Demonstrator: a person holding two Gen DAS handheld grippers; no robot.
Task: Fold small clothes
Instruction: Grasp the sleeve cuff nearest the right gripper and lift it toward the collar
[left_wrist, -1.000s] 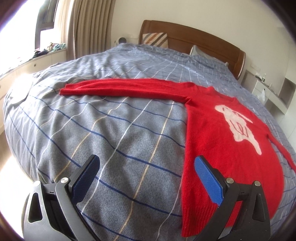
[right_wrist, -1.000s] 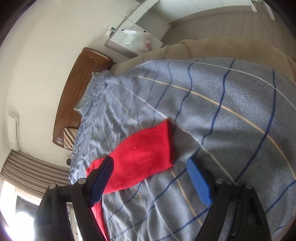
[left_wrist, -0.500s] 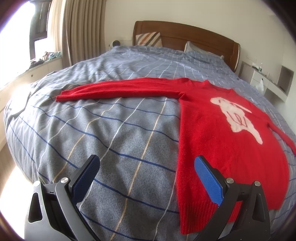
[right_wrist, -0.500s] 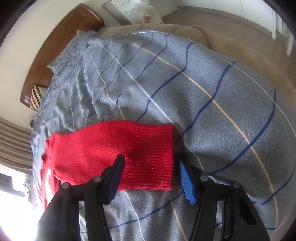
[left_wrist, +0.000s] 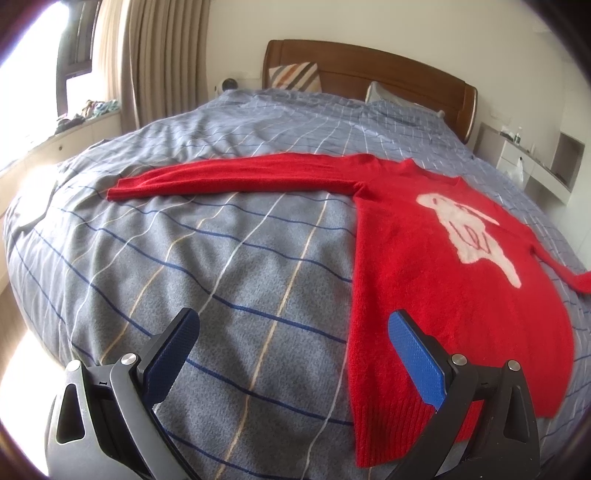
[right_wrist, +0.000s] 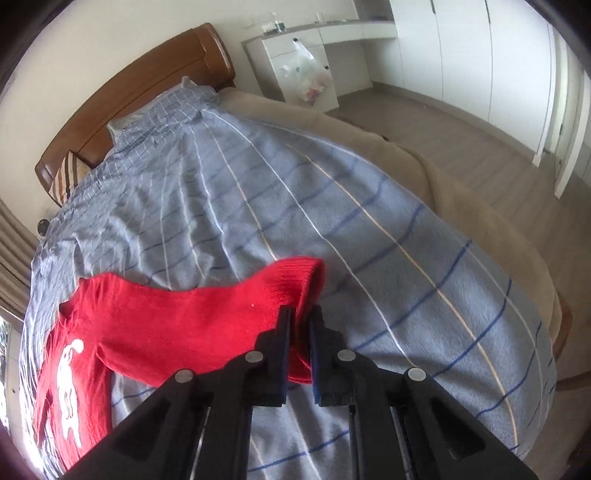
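Note:
A red sweater (left_wrist: 443, 280) with a white animal figure lies flat on the bed, its left sleeve (left_wrist: 229, 177) stretched out to the left. My left gripper (left_wrist: 293, 350) is open and empty, low over the blanket beside the sweater's bottom hem. In the right wrist view the sweater (right_wrist: 122, 332) shows at the left, and my right gripper (right_wrist: 300, 325) is shut on the ribbed cuff of the right sleeve (right_wrist: 295, 284), which is lifted a little off the blanket.
The bed has a grey-blue striped blanket (left_wrist: 229, 266) and a wooden headboard (left_wrist: 369, 66) with pillows. Curtains and a window ledge (left_wrist: 74, 122) are at the left. White cabinets and a plastic bag (right_wrist: 306, 77) stand at the right, beyond wood flooring.
My right gripper closed on the right sleeve's cuff and raised it. My left gripper stayed open and shifted slightly while facing the sweater.

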